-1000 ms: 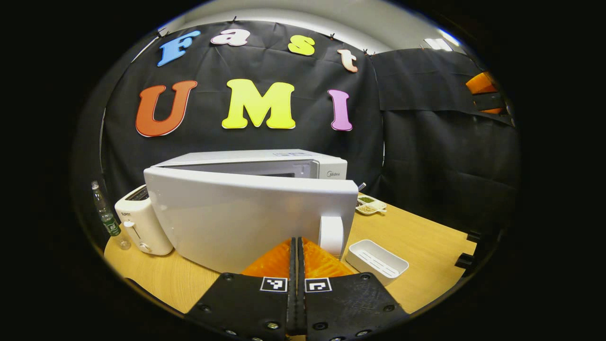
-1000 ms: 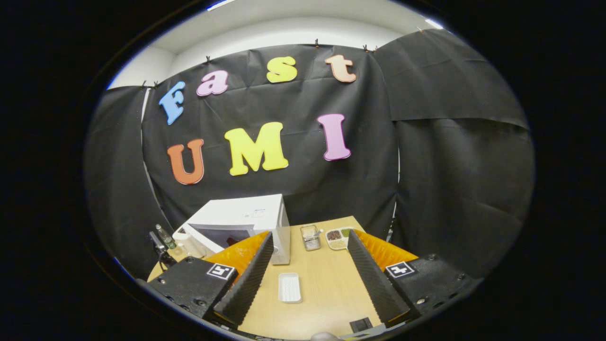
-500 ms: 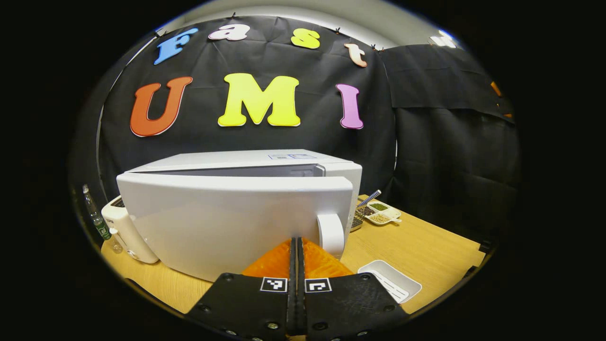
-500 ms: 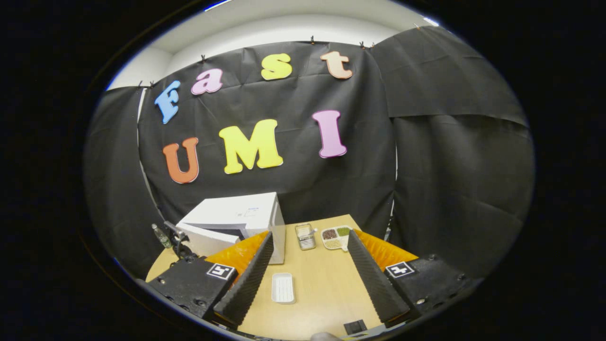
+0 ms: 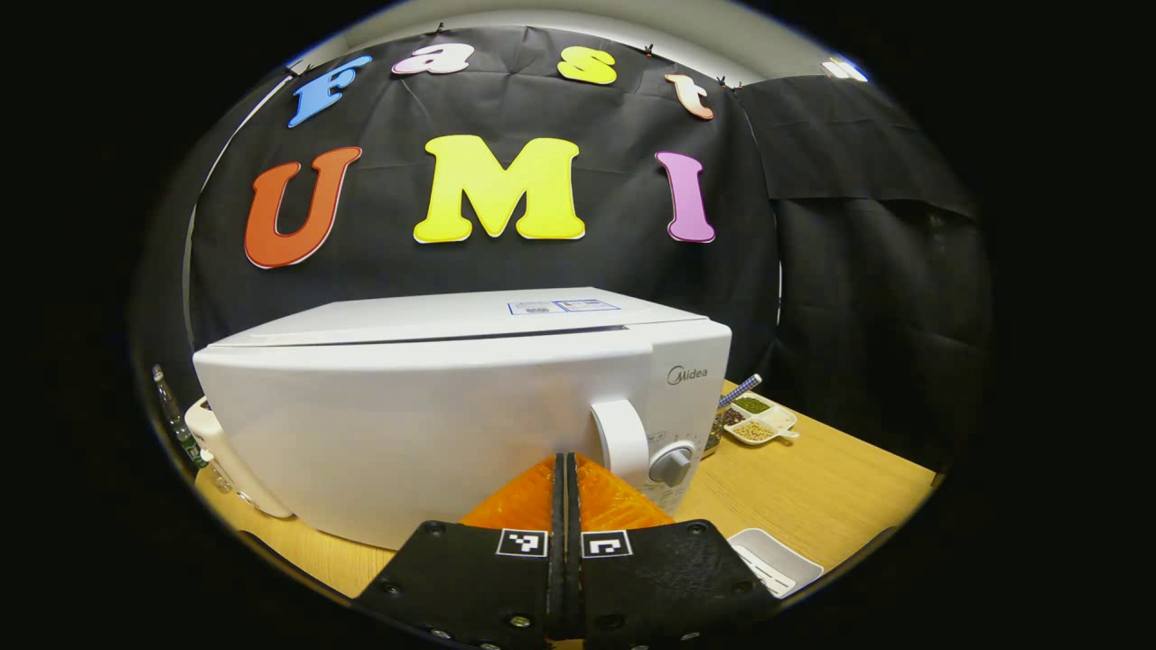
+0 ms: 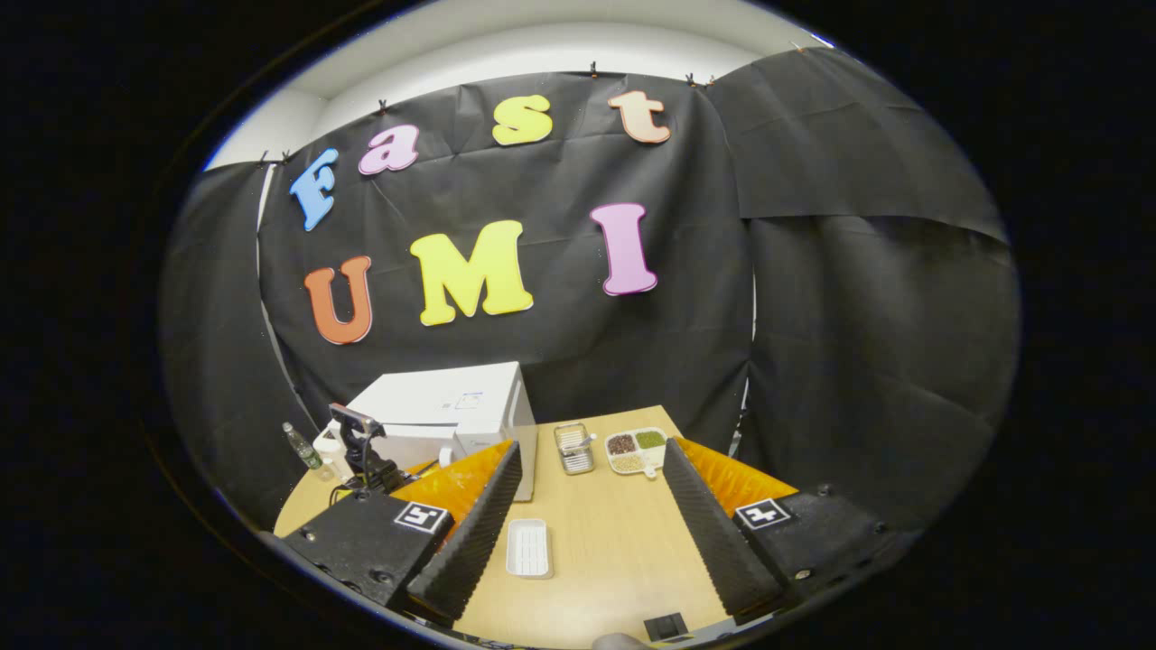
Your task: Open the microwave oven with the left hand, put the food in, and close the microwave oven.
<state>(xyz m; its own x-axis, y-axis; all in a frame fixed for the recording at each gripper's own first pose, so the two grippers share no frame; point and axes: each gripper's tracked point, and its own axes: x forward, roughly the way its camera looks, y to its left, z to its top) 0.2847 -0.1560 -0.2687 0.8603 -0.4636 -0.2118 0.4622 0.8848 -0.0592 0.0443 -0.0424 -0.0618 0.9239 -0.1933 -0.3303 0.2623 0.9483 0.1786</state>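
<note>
Both tongs differ: left tongs closed, pressing the microwave door mid-frame; push squarely until latched; right tongs open, empty.

White microwave oven: its white door swings from wide ajar to nearly flush with the body, only a thin seam along the top edge now. Control panel with grey round knob comes into sight beside the white curved door handle. Left gripper, fingers pressed together, moves in with the door. In right gripper view, door gap on the microwave closes up too.
</note>
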